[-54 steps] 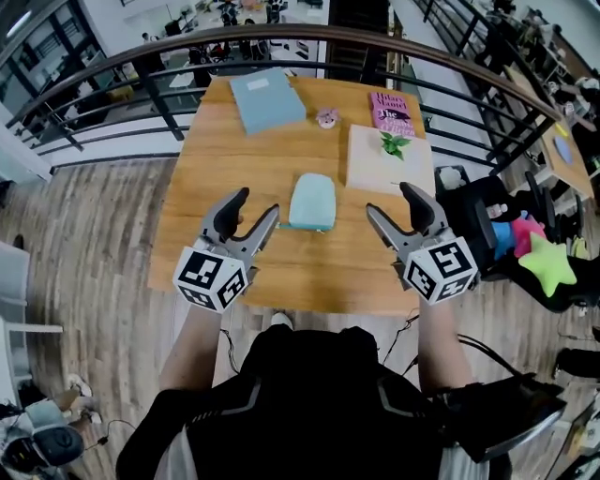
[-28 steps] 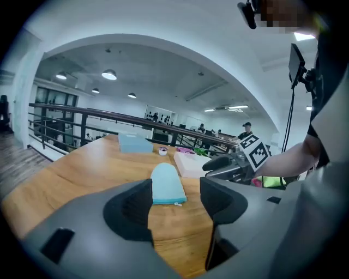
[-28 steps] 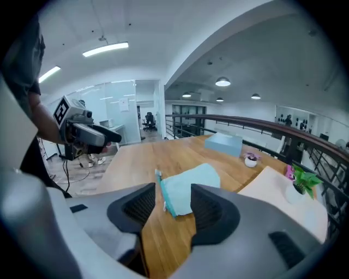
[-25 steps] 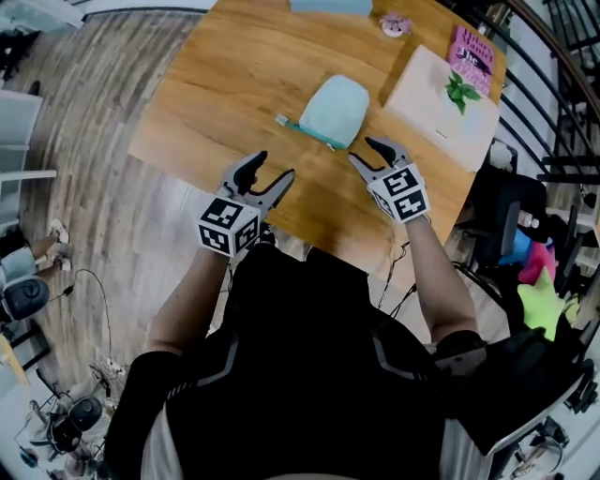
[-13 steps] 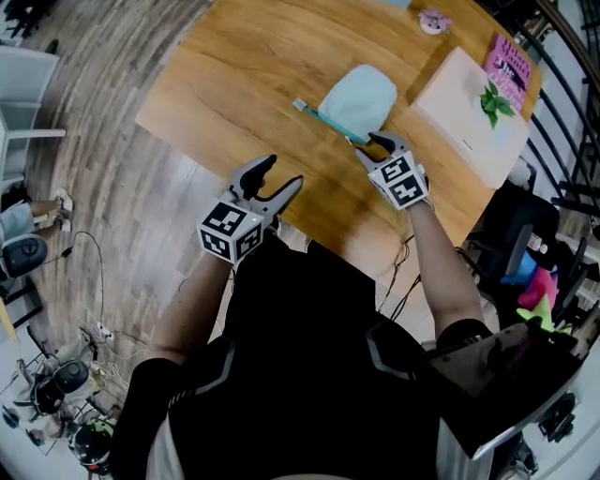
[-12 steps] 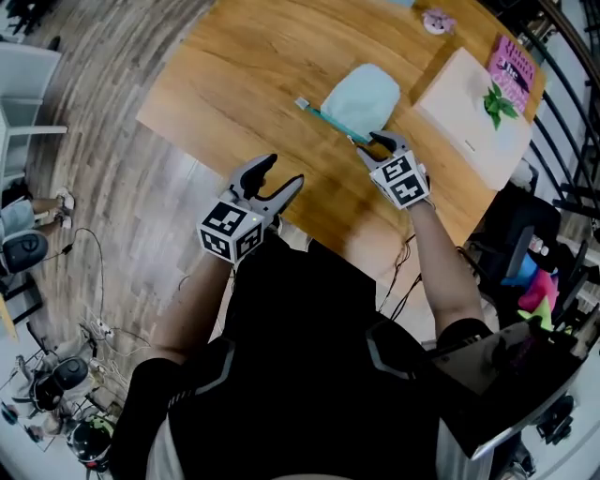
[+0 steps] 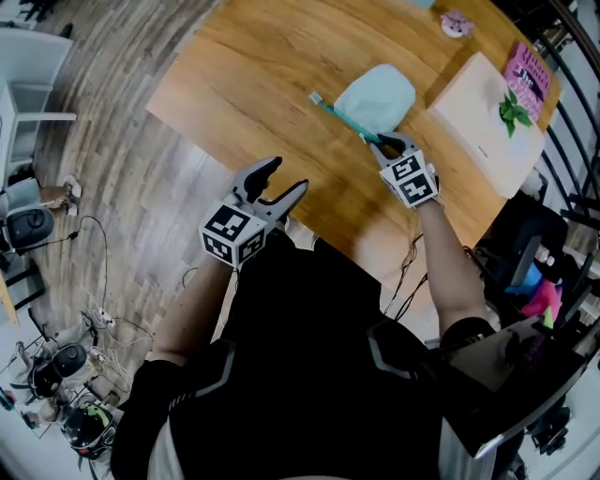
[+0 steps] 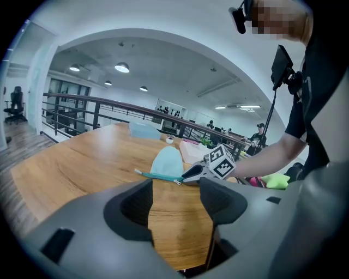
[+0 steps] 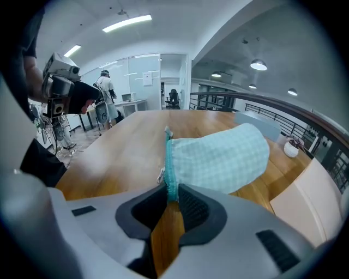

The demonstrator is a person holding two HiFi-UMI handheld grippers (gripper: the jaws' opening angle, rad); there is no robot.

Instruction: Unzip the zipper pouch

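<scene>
A pale green checked zipper pouch point(image 7: 377, 94) lies flat on the wooden table point(image 7: 253, 84), its teal zipper point(image 7: 333, 112) along the near edge. My right gripper point(image 7: 382, 142) sits low at the zipper's right end. Its jaws have just been closing and now pinch the teal zipper end point(image 9: 170, 182), with the small metal pull point(image 9: 161, 174) just left of them. My left gripper point(image 7: 281, 180) hovers open with nothing in it near the table's front edge, well short of the pouch point(image 8: 167, 162). From the left gripper view, the right gripper point(image 8: 193, 173) touches the zipper's end.
A white box with a green plant on it point(image 7: 483, 122), a pink book point(image 7: 530, 70) and a small pink object point(image 7: 457, 23) lie at the table's far right. A railing runs behind the table. Bright soft toys point(image 7: 539, 300) sit off to the right.
My right gripper has dropped forward to the zipper's right end and closed on it. The left gripper has shifted slightly and stays open.
</scene>
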